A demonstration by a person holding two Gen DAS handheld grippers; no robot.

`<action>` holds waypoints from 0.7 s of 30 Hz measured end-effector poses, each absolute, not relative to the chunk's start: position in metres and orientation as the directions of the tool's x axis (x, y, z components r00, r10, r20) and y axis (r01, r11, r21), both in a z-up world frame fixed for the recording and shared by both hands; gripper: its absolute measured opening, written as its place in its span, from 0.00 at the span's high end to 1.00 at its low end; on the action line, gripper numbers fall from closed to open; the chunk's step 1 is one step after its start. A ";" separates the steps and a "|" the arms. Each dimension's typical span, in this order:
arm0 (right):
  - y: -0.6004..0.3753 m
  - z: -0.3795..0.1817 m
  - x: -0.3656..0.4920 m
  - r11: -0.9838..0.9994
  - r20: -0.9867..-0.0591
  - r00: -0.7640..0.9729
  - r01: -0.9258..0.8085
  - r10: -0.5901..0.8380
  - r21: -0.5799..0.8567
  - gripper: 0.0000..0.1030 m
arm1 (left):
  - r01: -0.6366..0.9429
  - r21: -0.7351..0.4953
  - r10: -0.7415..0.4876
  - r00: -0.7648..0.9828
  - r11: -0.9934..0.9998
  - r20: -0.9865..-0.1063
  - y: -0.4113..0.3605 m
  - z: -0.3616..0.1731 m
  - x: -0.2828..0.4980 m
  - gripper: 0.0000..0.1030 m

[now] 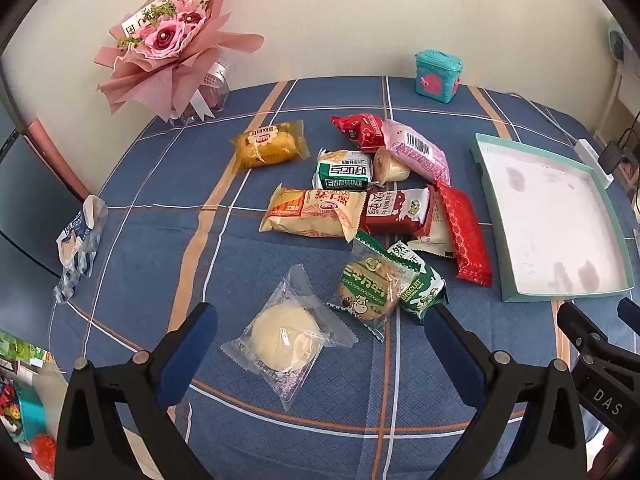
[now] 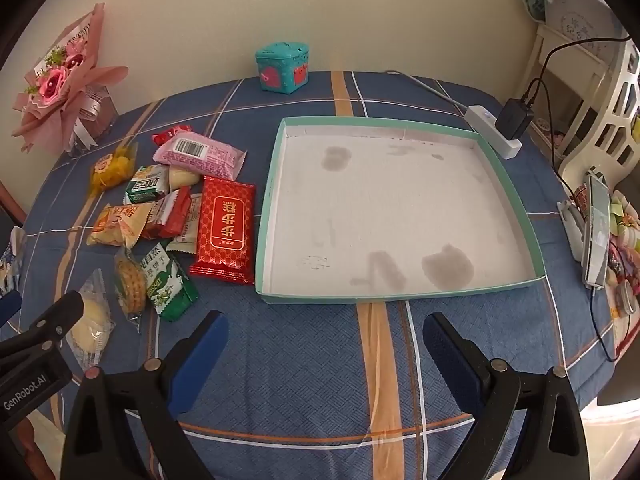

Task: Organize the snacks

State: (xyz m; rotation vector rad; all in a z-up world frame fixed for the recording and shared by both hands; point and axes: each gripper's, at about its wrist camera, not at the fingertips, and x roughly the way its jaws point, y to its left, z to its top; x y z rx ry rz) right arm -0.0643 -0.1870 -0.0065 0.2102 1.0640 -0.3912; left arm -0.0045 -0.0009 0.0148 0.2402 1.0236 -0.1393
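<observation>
On the blue plaid worktop (image 2: pixel 304 360), left of centre, lies a loose heap of wrapped snacks (image 2: pixel 168 216), well short of filling anything. Beside the heap's right edge sits a shallow teal-rimmed tray (image 2: pixel 520 200), white floor stained in grey patches, holding nothing. Nearest the tray lies a red patterned pack (image 2: pixel 225 228), just beside its left wall, apart or touching not clear. Half buried under that pack and a dark red biscuit pack (image 1: pixel 394 210): a pale wrapper, label unreadable. Tucked under a pink barcode pack (image 1: pixel 416 150): a round bun, mostly hidden. Lies apart at the near side a clear-wrapped pale pastry (image 1: pixel 288 336), squarely between the spread blue pads of the left hand-held gripper (image 1: pixel 320 324), jaws wide, nothing gripped. Hovers over bare cloth in front of the tray the right hand-held gripper (image 2: pixel 326 334), likewise wide and holding nothing. Beyond, against the wall: a teal toy box (image 2: pixel 283 67) and a pink paper bouquet (image 1: pixel 168 40). At the far right, a white power strip (image 2: pixel 494 130) with a black charger, cut partly by the tray rim. At the left worktop edge, a crumpled clear wrapper (image 1: pixel 78 244), contents hard to make out.
</observation>
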 end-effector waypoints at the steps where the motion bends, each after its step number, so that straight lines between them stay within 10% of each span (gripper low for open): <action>1: -0.187 -0.006 -0.065 0.912 -0.879 0.428 0.410 -0.211 -0.019 0.04 | 0.227 0.132 -0.004 0.515 0.965 -0.857 -0.001 0.015 -0.004 0.00; 21: -0.184 -0.002 -0.067 0.914 -0.869 0.444 0.406 -0.217 -0.020 0.04 | 0.232 0.130 -0.012 0.526 0.964 -0.850 -0.002 0.016 -0.004 0.00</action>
